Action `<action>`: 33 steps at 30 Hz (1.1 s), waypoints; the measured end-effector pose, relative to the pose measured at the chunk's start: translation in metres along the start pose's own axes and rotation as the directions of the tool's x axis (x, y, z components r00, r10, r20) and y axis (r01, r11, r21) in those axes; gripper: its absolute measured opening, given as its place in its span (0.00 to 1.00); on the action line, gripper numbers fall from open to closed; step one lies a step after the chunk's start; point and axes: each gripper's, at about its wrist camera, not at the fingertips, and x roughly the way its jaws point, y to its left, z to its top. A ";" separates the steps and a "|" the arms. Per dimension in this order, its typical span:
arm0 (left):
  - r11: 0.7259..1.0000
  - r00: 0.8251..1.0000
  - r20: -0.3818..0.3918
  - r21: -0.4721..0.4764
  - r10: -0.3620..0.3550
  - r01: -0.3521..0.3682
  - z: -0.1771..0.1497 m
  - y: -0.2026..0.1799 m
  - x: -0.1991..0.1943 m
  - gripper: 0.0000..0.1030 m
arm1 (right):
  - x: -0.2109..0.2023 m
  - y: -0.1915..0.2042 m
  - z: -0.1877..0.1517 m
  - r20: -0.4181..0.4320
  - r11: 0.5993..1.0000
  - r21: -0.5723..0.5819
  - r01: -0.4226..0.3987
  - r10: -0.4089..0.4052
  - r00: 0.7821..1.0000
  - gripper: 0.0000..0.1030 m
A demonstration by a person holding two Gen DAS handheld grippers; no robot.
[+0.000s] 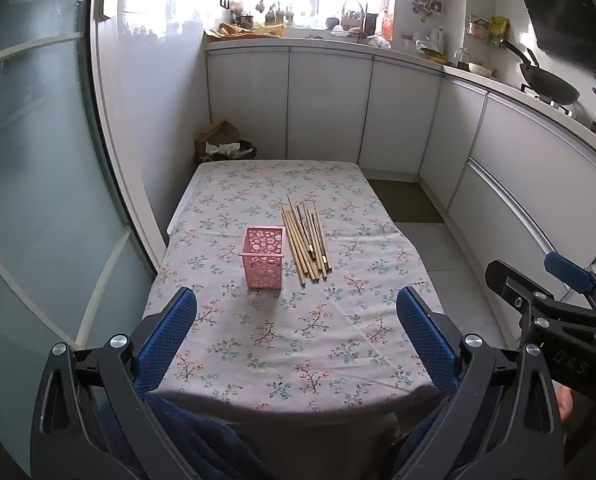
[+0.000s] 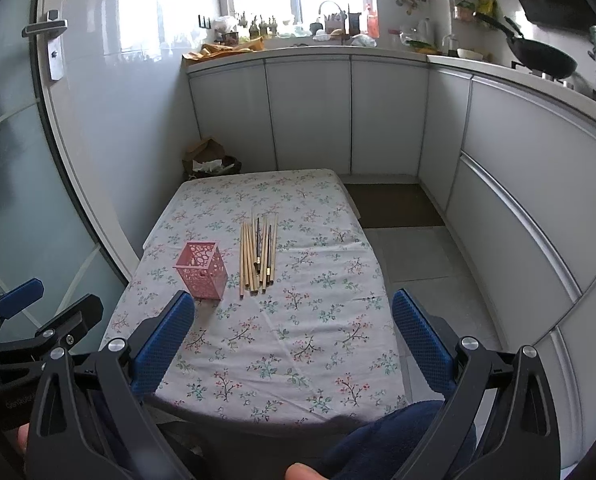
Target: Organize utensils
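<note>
A pink perforated holder (image 1: pixel 264 258) (image 2: pixel 201 270) stands upright on the flowered tablecloth (image 1: pixel 298 340) (image 2: pixel 298 340). Just to its right lies a bundle of several chopsticks (image 1: pixel 306 240) (image 2: pixel 258 254), mostly pale bamboo with a few dark ones. My left gripper (image 1: pixel 296 304) hangs open above the near part of the table, short of the holder, with nothing between its blue pads. My right gripper (image 2: pixel 293 308) is open too, empty, near the table's front edge. In the left wrist view the right gripper (image 1: pixel 554 284) shows at the right edge, and the left gripper (image 2: pixel 37 304) shows in the right wrist view.
White kitchen cabinets (image 1: pixel 330 108) wrap the back and right. A wok (image 1: pixel 550 84) sits on the stove at right. A bin with paper (image 1: pixel 223 146) stands behind the table's far left corner. A glass door (image 1: pixel 37 160) is on the left. Dark blue clothing (image 2: pixel 398 440) lies below.
</note>
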 end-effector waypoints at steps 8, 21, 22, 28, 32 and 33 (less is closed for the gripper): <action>1.000 1.000 0.001 0.008 -0.001 0.001 -0.002 0.002 -0.004 0.93 | 0.002 -0.001 -0.001 0.000 1.000 0.010 0.005 -0.005 1.000 0.94; 1.000 1.000 0.001 0.009 -0.010 0.009 0.002 -0.001 -0.002 0.93 | 0.000 0.000 -0.001 0.003 1.000 0.013 -0.002 0.002 1.000 0.93; 1.000 1.000 0.000 0.009 -0.010 0.010 0.003 -0.001 -0.002 0.93 | 0.000 0.001 -0.001 0.004 1.000 0.014 -0.003 0.003 1.000 0.93; 1.000 1.000 0.002 0.012 -0.009 0.009 0.003 -0.001 -0.003 0.93 | 0.000 0.000 -0.001 0.005 1.000 0.019 -0.006 0.006 1.000 0.93; 1.000 1.000 0.001 0.010 -0.010 0.010 0.003 -0.001 -0.003 0.93 | 0.000 -0.002 -0.001 0.005 1.000 0.019 -0.007 0.007 1.000 0.93; 1.000 1.000 0.001 0.009 -0.011 0.011 0.003 -0.001 -0.003 0.93 | 0.000 -0.001 -0.001 0.004 1.000 0.019 -0.006 0.006 1.000 0.93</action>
